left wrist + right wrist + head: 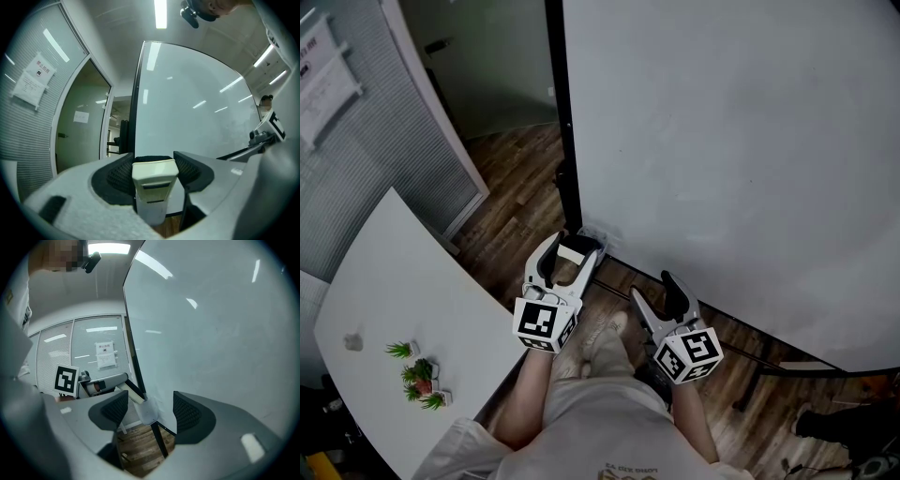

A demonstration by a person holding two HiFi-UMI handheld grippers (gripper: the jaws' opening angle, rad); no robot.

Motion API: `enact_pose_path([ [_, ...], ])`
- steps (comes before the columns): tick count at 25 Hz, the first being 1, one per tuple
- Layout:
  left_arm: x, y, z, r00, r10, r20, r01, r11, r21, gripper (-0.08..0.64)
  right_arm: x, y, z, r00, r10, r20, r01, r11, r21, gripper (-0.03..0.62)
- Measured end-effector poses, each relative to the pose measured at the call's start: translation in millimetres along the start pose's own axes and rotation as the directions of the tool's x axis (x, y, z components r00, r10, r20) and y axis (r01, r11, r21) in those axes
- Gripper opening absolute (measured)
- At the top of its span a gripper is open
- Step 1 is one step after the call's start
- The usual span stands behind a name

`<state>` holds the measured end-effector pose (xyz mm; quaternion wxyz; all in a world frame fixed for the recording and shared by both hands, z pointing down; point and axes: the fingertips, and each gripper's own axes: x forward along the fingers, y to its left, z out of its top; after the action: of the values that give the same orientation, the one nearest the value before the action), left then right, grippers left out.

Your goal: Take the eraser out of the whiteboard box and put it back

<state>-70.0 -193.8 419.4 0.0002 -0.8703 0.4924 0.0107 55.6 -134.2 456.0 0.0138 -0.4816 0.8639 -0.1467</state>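
Head view: the whiteboard [731, 150] fills 12 to 4 o'clock. Its black edge drops to the whiteboard box [592, 234] near centre. Wood floor [511, 187] lies open between that edge and the table [375, 300] at 8 o'clock. The left tool [573, 246] is clamped on the cream eraser [575, 254], right by the box. In the right gripper view the eraser's long axis slants from 10 to 4 o'clock, lower end at the box. The right tool [659, 289] gapes wide, holding nothing. Both forearms [530, 394] reach up from 6 o'clock, tools aimed toward 12.
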Motion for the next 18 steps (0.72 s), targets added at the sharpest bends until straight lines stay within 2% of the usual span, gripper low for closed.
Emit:
enact_pose_path([
  [18, 8, 1, -13, 1.000, -0.009, -0.028, 0.009, 1.000, -0.008, 0.265, 1, -9, -9, 1.000, -0.017, -0.023, 0.017, 1.000, 0.016, 0.301],
])
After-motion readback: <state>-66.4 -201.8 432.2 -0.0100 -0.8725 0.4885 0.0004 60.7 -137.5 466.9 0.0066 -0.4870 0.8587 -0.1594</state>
